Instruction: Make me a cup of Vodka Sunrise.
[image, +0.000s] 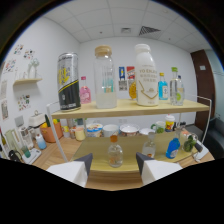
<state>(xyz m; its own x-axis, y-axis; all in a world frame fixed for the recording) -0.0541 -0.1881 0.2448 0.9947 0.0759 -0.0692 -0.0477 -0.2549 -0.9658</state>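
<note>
The gripper (114, 162) hangs spread and empty before the rack, a small orange-capped clear bottle (115, 151) on the lower shelf (95, 150) just ahead between its fingers, so I'd go in level and centred.

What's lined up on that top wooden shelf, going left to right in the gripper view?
Black and yellow can → small pink bottle → tall clear bottle with a wooden lid → white bottle → blue bottle → clear bottle with a green cap. The gripper sits open below, its jaws spread apart, holding nothing.
</note>
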